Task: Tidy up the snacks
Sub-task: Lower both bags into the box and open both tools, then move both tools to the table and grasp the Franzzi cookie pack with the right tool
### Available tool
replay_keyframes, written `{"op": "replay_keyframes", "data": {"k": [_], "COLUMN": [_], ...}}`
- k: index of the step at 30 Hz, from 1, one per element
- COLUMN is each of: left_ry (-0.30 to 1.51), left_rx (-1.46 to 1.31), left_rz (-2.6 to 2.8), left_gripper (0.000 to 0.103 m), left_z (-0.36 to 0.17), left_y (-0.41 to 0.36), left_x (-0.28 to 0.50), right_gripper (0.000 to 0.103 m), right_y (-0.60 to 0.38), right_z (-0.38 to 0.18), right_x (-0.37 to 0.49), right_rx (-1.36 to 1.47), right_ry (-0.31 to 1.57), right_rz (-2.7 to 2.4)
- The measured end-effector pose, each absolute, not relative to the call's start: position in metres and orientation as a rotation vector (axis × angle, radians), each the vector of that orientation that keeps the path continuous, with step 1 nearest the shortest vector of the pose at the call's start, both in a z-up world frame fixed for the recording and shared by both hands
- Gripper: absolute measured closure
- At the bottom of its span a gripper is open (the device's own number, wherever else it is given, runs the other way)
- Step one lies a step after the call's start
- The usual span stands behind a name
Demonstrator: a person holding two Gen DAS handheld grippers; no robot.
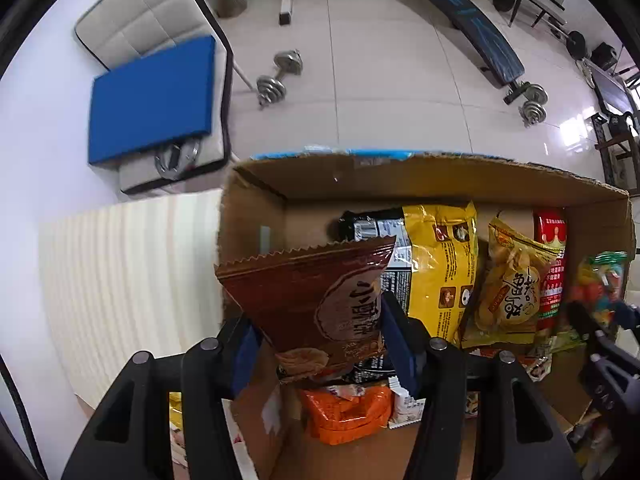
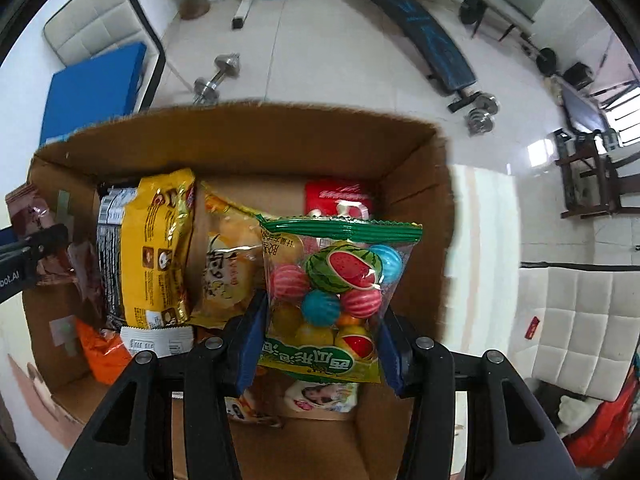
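An open cardboard box [image 1: 400, 178] [image 2: 248, 140] holds several snack packs: a yellow pack [image 1: 440, 264] [image 2: 160, 248], a pale chips bag [image 1: 512, 284] [image 2: 228, 276], a red pack [image 1: 554, 248] [image 2: 340, 198] and an orange pack [image 1: 344, 412] [image 2: 102, 352]. My left gripper [image 1: 320, 340] is shut on a brown snack bag [image 1: 316, 296] above the box's left part. My right gripper [image 2: 320, 332] is shut on a clear bag of watermelon-ball candy [image 2: 340, 284] above the box's right part. That bag and the right gripper [image 1: 596, 320] show at the right edge of the left wrist view.
A cream ribbed mat [image 1: 128, 280] lies left of the box. A blue pad [image 1: 152, 100] rests on a white cushioned seat [image 1: 148, 20]. Dumbbells [image 1: 280, 76] and a slanted bench [image 1: 468, 20] sit on the tiled floor beyond. Another white cushioned seat [image 2: 584, 320] is to the right.
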State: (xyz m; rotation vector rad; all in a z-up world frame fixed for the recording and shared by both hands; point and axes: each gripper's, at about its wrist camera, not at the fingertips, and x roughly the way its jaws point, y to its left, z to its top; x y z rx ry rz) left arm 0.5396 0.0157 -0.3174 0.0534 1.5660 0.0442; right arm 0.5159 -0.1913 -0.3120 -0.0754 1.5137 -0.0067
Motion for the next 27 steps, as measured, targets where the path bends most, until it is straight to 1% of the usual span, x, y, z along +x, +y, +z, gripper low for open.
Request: {"op": "replay_keyframes", "data": {"k": [1, 2, 3, 4, 5, 12, 16, 20, 27], "left_ry": [1.579, 1.587, 1.583, 1.574, 1.564, 1.534, 1.475, 1.356, 1.283], "left_rx": [0.039, 0.029, 0.028, 0.027, 0.011, -0.023, -0.041, -0.042, -0.066], "left_rz": [0.039, 0.036, 0.04, 0.048, 0.04, 0.004, -0.029, -0.048, -0.091], "left_gripper": [0.046, 0.036, 0.024, 0.019, 0.017, 0.016, 0.016, 0.016, 0.016], "left_z": [-0.32, -0.322, -0.323, -0.321, -0.319, -0.3, -0.277, -0.243, -0.208], "left_y": [0.017, 0.017, 0.018, 0.018, 0.019, 0.013, 0.008, 0.002, -0.007], "left_x": [0.54, 0.54, 0.54, 0.539, 0.538, 0.525, 0.511, 0.481, 0.427], "right_gripper": [0.039, 0.018, 0.011, 0.011, 0.011, 0.01, 0.009, 0.009, 0.009], "right_y": [-0.189, -0.188, -0.187, -0.187, -0.188, -0.188, -0.184, -0.18, -0.18], "right_z": [-0.313, -0.314, -0.313, -0.313, -0.312, -0.297, -0.273, -0.246, -0.208], "right_x": [0.517, 0.517, 0.517, 0.518, 0.518, 0.507, 0.491, 0.464, 0.405], "right_rx": [-0.072, -0.069, -0.059, -0.053, -0.047, -0.02, -0.003, -0.005, 0.031], "right_ry": [1.514, 1.516, 1.514, 1.513, 1.511, 1.492, 1.454, 1.398, 1.314], "right_rz": [0.0, 0.009, 0.016, 0.015, 0.014, 0.038, 0.075, 0.105, 0.13]}}
